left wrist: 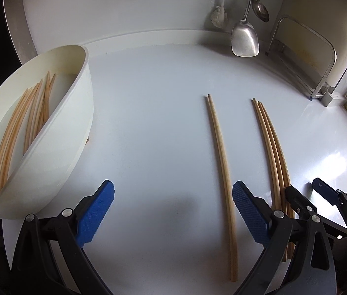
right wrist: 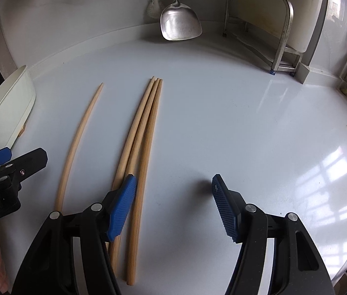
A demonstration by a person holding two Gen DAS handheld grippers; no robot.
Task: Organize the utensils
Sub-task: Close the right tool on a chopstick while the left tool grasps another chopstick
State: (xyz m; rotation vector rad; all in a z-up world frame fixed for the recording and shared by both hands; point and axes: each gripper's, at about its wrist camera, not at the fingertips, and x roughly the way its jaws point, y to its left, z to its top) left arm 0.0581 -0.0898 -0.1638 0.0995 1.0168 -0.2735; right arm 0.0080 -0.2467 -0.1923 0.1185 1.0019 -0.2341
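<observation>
Pale wooden chopsticks on glossy white counter [right wrist: 222, 123]: pair [left wrist: 219, 162] and bundle of four [right wrist: 141, 152], long axes running away from both sets of fingers. Left gripper [left wrist: 172, 216] spread, empty, pair just inside its right finger. Right gripper [right wrist: 173, 206] spread, empty, bundle under its left finger. White plastic bowl [left wrist: 75, 132] of chopsticks left; open counter right.

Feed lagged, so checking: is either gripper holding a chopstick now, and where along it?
Nothing is held. The left gripper and right gripper are both open and empty above the table; the chopsticks lie loose.
</observation>
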